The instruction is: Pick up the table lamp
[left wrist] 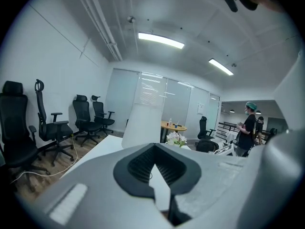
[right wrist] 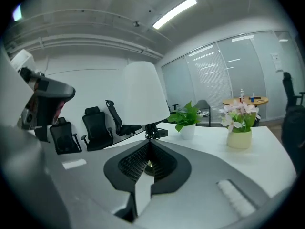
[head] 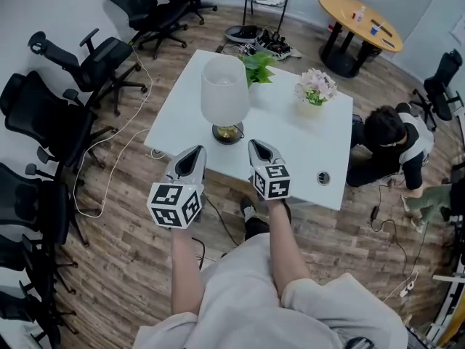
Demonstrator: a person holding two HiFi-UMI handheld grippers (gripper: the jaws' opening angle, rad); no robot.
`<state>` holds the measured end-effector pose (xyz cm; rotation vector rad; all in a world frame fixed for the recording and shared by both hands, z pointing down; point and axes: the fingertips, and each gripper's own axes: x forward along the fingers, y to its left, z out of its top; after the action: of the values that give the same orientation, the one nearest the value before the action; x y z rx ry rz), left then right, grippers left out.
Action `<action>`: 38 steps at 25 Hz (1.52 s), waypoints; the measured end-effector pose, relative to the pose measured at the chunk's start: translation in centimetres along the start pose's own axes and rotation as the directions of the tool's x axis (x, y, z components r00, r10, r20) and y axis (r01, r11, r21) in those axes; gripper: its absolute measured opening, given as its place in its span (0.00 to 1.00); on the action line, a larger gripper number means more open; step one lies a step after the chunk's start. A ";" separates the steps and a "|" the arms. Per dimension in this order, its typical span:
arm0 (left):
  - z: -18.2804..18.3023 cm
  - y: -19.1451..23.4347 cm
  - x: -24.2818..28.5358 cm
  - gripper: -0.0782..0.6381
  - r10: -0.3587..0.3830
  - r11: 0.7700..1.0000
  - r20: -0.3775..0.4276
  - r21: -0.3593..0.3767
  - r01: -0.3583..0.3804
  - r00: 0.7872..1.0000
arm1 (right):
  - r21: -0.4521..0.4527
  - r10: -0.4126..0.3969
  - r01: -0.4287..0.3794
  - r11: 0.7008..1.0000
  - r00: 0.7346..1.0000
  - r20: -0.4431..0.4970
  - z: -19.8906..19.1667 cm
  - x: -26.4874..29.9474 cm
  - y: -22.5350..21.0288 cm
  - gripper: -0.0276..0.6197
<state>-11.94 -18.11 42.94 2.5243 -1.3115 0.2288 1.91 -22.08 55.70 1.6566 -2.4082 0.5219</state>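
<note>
The lamp (head: pixel 224 93) stands on the table (head: pixel 290 140), just ahead of the left gripper (head: pixel 195 153) and right gripper (head: pixel 259 148). Both have their jaws pressed together and hold nothing. The shade looks flimsy and the base probably heavy, so grip the stem.

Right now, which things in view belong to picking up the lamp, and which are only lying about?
For the job:
- table lamp
- white table under it
- left gripper and right gripper, both shut and empty

Just lying about:
- potted green plant
- vase of flowers
- black office chairs
- round wooden table
</note>
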 end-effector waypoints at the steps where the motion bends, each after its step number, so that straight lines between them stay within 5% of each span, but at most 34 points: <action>1: 0.3 0.0 1.0 0.11 -0.001 1.000 -0.005 -0.005 0.001 1.000 | -0.024 0.018 -0.019 1.000 1.000 -0.012 -0.2 1.0 -0.2 0.09; 7: 1.1 0.1 5.9 0.11 0.006 1.000 -0.048 -0.012 -0.007 0.999 | -0.167 0.140 -0.158 0.973 0.983 -0.117 -2.4 7.0 -0.7 0.17; 18: 1.9 0.5 10.4 0.11 0.062 0.997 -0.070 -0.031 -0.064 0.996 | -0.227 0.269 -0.321 0.920 0.935 -0.231 -5.0 15.0 -0.1 0.38; 31: 3.4 1.7 12.1 0.11 0.056 0.998 -0.088 -0.011 -0.057 0.995 | -0.259 0.236 -0.306 0.916 0.934 -0.270 -5.9 19.0 1.1 0.40; 38: 4.2 2.6 12.7 0.11 0.003 1.000 -0.074 0.006 -0.002 0.997 | -0.297 0.227 -0.302 0.906 0.938 -0.261 -6.1 20.7 2.0 0.32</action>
<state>-6.69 -30.71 42.88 2.4940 -1.2878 0.3241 -7.91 -37.13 67.87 1.0798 -2.4037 0.2924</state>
